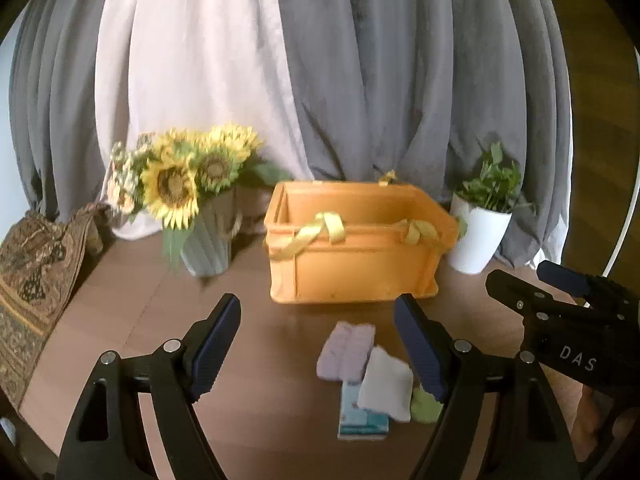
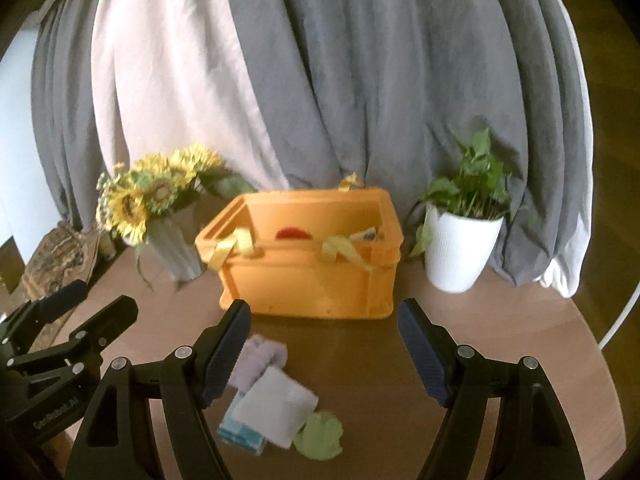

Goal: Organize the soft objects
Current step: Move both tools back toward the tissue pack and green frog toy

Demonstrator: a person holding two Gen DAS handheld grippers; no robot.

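**Soft items lie under the inner fingers of both grippers, short of the crate**

I find the left gripper [image 1: 318, 344] with its fingers spread wide and holding nothing. The right gripper [image 2: 324, 350] stands the same: wide apart, empty.

The cluster of soft things sits on the worktop [image 2: 500, 320], just ahead of both tools. From the left wrist view it lies toward the right finger; from the right wrist view it lies toward the left finger. I judge neither hand clearly nearer.

Nearest me is the blue packet [image 1: 363, 418], partly covered by the white cloth [image 1: 386, 384]. The green item [image 2: 320, 434] touches the cloth's edge. The lilac roll [image 1: 347, 350] lies farthest of the four, its long axis running roughly away from me toward the crate.

Beyond stands the orange crate [image 2: 312, 280], open-topped, with yellow ribbons on its rim and something red inside. Whichever hand takes the roll would, in my judgement, close across its short width.
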